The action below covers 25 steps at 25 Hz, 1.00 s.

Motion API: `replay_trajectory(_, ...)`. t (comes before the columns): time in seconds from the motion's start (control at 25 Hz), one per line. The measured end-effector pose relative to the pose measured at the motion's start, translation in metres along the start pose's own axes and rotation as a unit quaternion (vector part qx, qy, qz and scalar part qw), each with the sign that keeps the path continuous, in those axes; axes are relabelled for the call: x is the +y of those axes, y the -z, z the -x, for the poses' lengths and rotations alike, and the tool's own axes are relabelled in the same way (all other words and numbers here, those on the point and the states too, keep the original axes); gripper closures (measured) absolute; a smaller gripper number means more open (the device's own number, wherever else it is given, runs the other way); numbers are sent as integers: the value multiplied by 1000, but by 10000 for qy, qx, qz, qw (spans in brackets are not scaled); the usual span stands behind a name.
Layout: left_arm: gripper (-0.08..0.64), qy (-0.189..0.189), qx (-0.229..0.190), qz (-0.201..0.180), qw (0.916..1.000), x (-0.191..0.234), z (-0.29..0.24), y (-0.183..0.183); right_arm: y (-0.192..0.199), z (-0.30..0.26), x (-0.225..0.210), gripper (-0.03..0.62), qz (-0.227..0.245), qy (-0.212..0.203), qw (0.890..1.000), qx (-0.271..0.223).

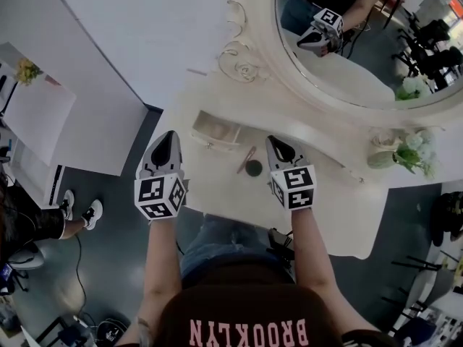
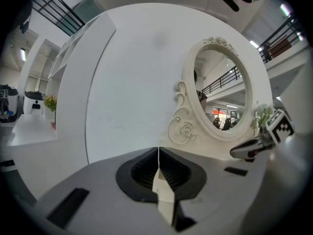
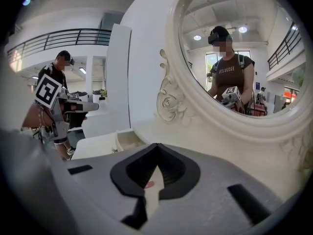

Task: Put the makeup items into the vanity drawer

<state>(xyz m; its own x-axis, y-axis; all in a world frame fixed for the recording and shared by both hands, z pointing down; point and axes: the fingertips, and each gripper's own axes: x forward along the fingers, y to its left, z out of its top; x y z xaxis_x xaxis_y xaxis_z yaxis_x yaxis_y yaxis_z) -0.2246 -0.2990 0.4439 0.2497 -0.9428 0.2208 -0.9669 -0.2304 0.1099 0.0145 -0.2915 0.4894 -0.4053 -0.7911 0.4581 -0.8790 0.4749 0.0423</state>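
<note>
Vanity table, cream, with an oval mirror in a carved scroll frame; the mirror is cut off at the top and right edges of the head view. Drawer: small, pulled open on the tabletop's left part, its inside showing a pale floor and walls; the right gripper view sees it only at an angle, with the far corner hidden. Makeup items: a slim brown stick and a round dark pot lie touching or nearly so on the tabletop, outside the drawer, between it and the right gripper. Left gripper: jaws pressed together tip to tip with nothing between them, held off the table's left edge, just beside the drawer. Right gripper: jaws pressed together over the tabletop, just beside the pot; a small pink patch shows low in the gap behind the tips, and what it is cannot be told. Vase of pale flowers: at the right under the mirror, partly cut off. The table's front edge is covered by the person's forearms.
</note>
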Motion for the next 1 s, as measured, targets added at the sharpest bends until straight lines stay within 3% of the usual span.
replay_trajectory(0.68,554,-126,966,257,9949,4,26,96,95,-9,48,594,-269,-670,9922,1014)
replay_trajectory(0.8,554,-130,1043,320,9940,5,29,104,109,-11,51,584,-353,-607,9902,1207)
replay_trajectory(0.88,554,-148,1058,344,9937,7,28,106,119,-14,54,375,-405,-650,9872,1399)
replay_trajectory(1.0,554,-162,1056,335,9937,10,26,107,127,-19,56,360,-356,-700,9847,1559)
